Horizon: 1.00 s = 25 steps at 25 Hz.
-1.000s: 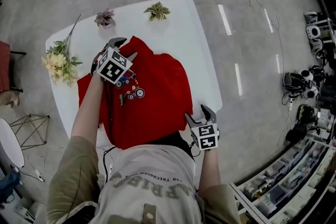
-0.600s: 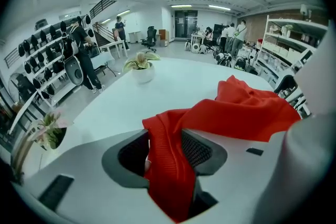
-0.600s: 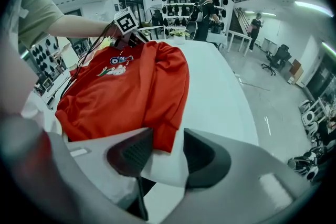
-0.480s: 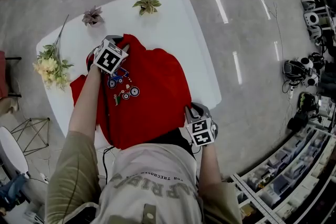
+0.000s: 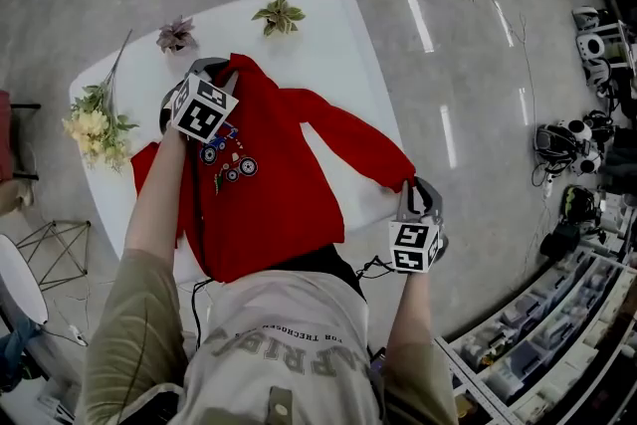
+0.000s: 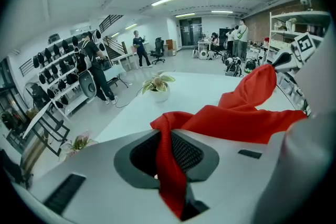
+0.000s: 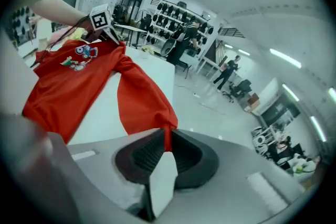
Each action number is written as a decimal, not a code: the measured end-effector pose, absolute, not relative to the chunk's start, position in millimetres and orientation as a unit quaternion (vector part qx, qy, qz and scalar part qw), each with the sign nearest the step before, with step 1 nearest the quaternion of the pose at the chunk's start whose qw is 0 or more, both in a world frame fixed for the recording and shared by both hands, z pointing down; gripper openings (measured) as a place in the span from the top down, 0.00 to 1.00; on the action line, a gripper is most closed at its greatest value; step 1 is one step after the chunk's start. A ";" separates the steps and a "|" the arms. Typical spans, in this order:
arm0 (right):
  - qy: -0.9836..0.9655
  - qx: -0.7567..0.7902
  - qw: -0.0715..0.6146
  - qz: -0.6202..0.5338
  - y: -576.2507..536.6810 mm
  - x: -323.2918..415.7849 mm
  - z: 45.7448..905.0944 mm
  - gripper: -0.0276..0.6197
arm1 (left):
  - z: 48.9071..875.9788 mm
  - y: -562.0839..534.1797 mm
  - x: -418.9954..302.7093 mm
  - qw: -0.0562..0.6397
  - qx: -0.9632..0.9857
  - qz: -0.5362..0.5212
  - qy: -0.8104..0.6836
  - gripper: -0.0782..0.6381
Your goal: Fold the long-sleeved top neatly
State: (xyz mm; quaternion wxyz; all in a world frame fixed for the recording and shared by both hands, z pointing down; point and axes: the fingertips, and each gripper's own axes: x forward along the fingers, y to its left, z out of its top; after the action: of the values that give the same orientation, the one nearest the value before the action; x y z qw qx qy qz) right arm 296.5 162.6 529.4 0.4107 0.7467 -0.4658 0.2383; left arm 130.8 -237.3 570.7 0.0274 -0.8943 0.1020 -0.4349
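Observation:
A red long-sleeved top (image 5: 269,184) with a cartoon print lies on the white table (image 5: 318,45). My left gripper (image 5: 211,75) is at the top's far end, near the collar; its jaws have just been closing and are shut on a strip of red fabric (image 6: 170,165). My right gripper (image 5: 416,199) is off the table's right edge; its jaws have just been closing and are shut on the end of the right sleeve (image 5: 368,149), which is stretched out toward it. The pinched sleeve end (image 7: 167,139) shows between the right jaws.
Artificial flowers lie on the table: a yellow bunch (image 5: 95,129) at the left, a purple sprig (image 5: 176,35) and a green sprig (image 5: 279,15) at the far edge. Shelves with bins (image 5: 537,353) stand at the right. People stand far off in the room.
Both grippers closed on the fabric. My right gripper moved right and away from my body, pulling the right sleeve out past the table's edge. The left gripper shifted slightly at the collar end.

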 end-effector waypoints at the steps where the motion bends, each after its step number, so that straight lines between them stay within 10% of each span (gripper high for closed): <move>1: -0.447 0.760 0.417 0.218 164.6 311.0 519.5 0.89 | 570.6 -239.1 131.7 0.029 -0.893 -0.436 0.106 0.80; 16: -0.524 0.687 0.448 0.229 198.4 272.7 577.5 0.88 | 598.5 -264.4 131.0 0.016 -0.869 -0.472 0.147 0.76; 20: -0.568 0.644 0.413 0.305 204.2 256.3 589.9 0.58 | 587.2 -267.0 124.2 0.013 -0.872 -0.464 0.155 0.59; 25: -0.574 0.684 0.312 0.326 196.2 272.7 553.4 0.53 | 548.0 -252.5 107.5 0.028 -0.883 -0.449 0.136 0.46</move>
State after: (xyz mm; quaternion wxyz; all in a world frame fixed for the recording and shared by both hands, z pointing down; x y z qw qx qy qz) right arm 272.7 196.2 553.4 0.3121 0.6837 -0.5736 0.3258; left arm 107.5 -252.5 548.0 0.0283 -0.8827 0.1359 -0.4489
